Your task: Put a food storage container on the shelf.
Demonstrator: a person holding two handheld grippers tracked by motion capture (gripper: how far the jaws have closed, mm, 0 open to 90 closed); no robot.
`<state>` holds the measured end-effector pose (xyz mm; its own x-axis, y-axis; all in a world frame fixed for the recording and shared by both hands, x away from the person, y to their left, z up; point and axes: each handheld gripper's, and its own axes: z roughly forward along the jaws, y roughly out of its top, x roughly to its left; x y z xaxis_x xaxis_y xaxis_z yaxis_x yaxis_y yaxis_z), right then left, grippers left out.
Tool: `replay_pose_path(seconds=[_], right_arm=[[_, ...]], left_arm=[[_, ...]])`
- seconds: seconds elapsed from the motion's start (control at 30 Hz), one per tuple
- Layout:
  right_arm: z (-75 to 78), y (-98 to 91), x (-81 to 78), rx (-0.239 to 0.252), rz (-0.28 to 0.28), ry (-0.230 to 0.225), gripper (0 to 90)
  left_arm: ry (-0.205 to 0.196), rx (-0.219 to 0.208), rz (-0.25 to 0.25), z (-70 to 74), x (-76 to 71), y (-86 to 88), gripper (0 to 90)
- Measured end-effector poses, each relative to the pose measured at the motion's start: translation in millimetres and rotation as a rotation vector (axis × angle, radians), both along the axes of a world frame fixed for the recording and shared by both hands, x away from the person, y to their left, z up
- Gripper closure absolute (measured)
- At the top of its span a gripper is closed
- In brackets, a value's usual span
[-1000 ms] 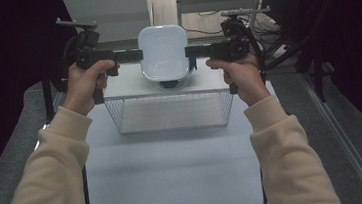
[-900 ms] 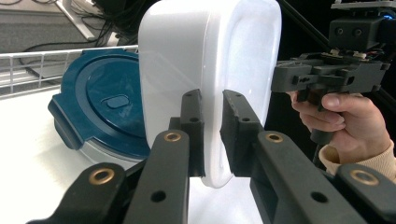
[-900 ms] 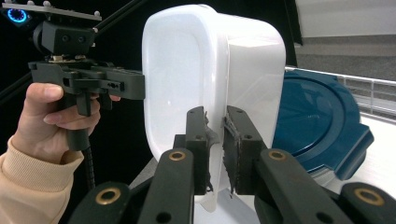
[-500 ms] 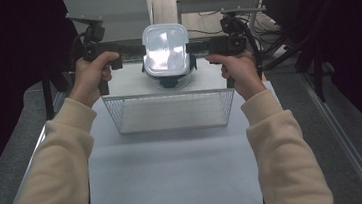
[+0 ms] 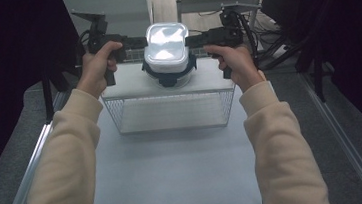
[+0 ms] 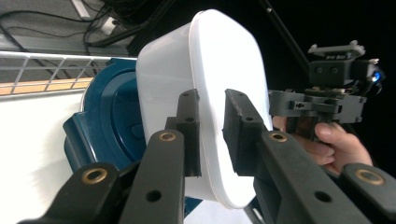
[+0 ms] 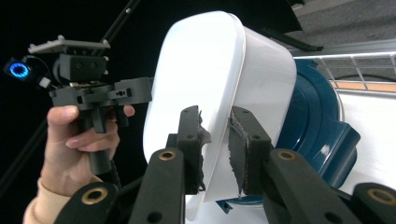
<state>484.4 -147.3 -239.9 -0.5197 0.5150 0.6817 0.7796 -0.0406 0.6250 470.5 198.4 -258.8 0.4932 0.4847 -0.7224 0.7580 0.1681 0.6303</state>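
Box [image 5: 165, 48], white w/ rounded corners, up at 12 o'clock of the worktop [image 5: 176, 173], on top of the wire rack [image 5: 170, 114], sitting over a dark blue lid [image 5: 169, 77] that pokes out below it at 6. Long axis apparently 12–6 in the high view, so both long sides face the hands. L gripper [image 5: 139, 41] in from 9 o'clock, R gripper [image 5: 192, 39] in from 3, about level w/ each other and pointing straight at one another across the box. Neither hand nearer: roughly equal reach, box midway. Jaws of both astride the box's rim, one jaw on the flat outer face, the other on the side wall, rim running thru the gap. Both pairs just been opening; pads look barely off the plastic now, esp. in the R gripper view, though slack is slim and hard to read for sure. Whether the box touches the blue lid all round: can't tell, near edge hidden. Probably a release, w/ box left on the lid. Next move hinges on pulling straight out along the 9–3 line, L toward 9, R toward 3, no lift or twist, else rim snags a pad and box skids off the lid.
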Motion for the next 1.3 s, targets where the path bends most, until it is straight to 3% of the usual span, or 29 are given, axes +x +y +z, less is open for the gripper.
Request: replay_pose_path(seconds=[0.17,0.3,0.5,0.6,0.73,0.77,0.9,0.97,1.0,1.1,1.17,1.23,1.27,1.3], right_arm=[[-7.8,-1.0,12.7,0.053,-0.031,0.061,72.0],[-11.3,-1.2,18.5,0.057,-0.054,0.076,72.3],[-14.1,-1.9,20.7,0.071,-0.058,0.088,71.9],[-14.9,0.4,18.7,0.059,-0.062,0.082,66.1],[-13.7,1.6,14.5,0.070,-0.072,0.057,59.6],[-10.7,0.8,10.1,0.072,-0.074,0.013,53.0],[-5.8,-0.9,2.2,0.048,-0.070,-0.038,45.5],[-0.4,-3.2,-9.6,0.007,-0.068,-0.108,40.5],[-0.4,-3.2,-9.6,0.007,-0.068,-0.108,40.5],[2.5,-7.4,-26.7,-0.026,-0.044,-0.186,37.3],[1.4,-9.6,-35.7,-0.035,-0.026,-0.205,36.6],[-0.3,-10.8,-42.8,-0.049,-0.010,-0.225,36.0],[-0.3,-10.8,-42.8,-0.049,-0.010,-0.225,36.0],[-3.7,-12.2,-52.0,-0.055,0.010,-0.243,35.6]], left_arm=[[0.017,-0.019,0.020,-5.2,7.1,-0.6,75.0],[0.028,-0.006,0.031,-9.6,11.0,-2.8,73.0],[0.020,-0.021,0.033,-11.9,10.2,-2.4,72.0],[0.011,0.002,0.027,-13.2,9.1,-5.8,63.7],[-0.016,-0.004,0.077,-10.1,4.3,-4.9,43.1],[-0.026,-0.006,0.094,-8.5,2.2,-3.4,40.1],[-0.073,0.006,0.106,-2.4,-9.0,4.3,37.8],[-0.101,0.022,0.103,-0.3,-21.5,9.9,36.1],[-0.101,0.022,0.103,-0.3,-21.5,9.9,35.7],[-0.137,0.033,0.096,-0.5,-40.0,15.9,34.8],[-0.145,0.038,0.096,-0.6,-46.4,16.9,34.5],[-0.191,0.095,0.098,0.0,-63.5,17.7,34.2],[-0.191,0.095,0.098,0.0,-63.5,17.7,34.0],[-0.216,0.121,0.108,-0.1,-74.8,18.1,33.9]])
